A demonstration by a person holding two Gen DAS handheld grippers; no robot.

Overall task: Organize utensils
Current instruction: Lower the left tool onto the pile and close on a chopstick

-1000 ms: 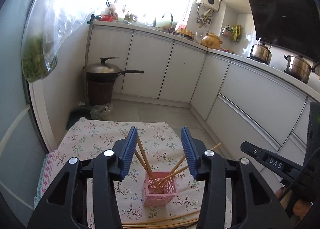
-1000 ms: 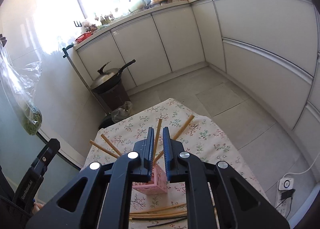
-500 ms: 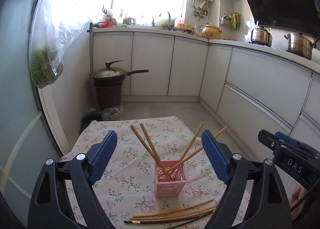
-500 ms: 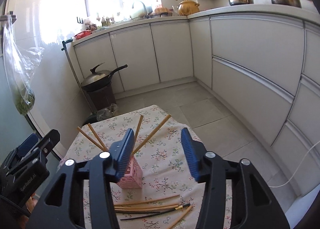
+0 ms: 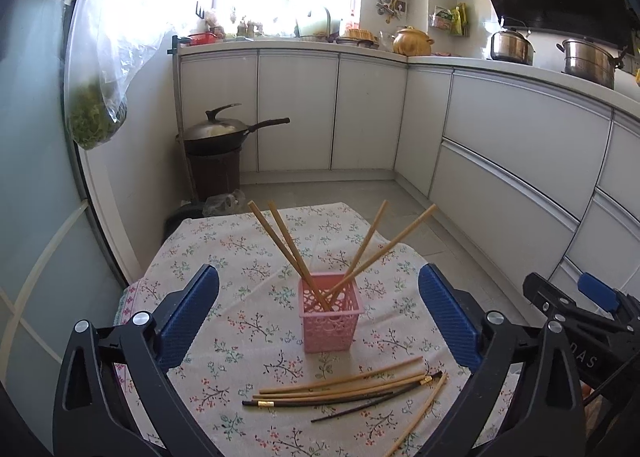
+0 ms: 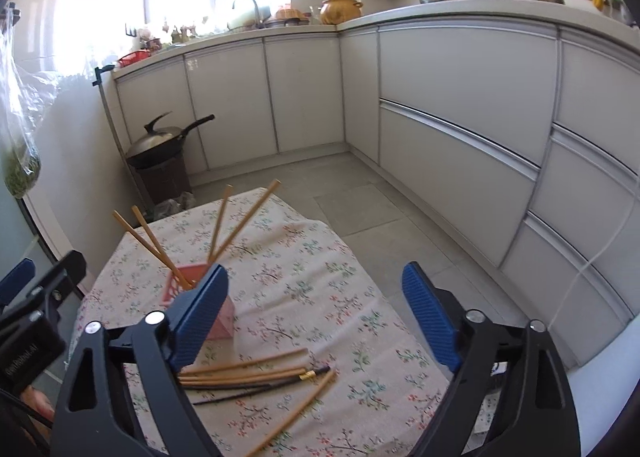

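Kitchen, floral-cloth table (image 5: 240,257). Left view: left hand-held gripper (image 5: 318,313) spread, jaws just opened, empty. Pink basket (image 5: 331,317) at centre holds four chopsticks (image 5: 288,245); loose chopsticks (image 5: 348,391) lie below it.
Right view: right hand-held gripper (image 6: 314,317) spread, just opened, empty; basket at left. Roughly a third done; loose ones remain.

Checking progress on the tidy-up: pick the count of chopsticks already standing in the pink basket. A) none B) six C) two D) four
D: four wooden chopsticks lean out of the pink basket, two toward the left and two toward the right, while the other chopsticks lie loose on the floral tablecloth in front of it.
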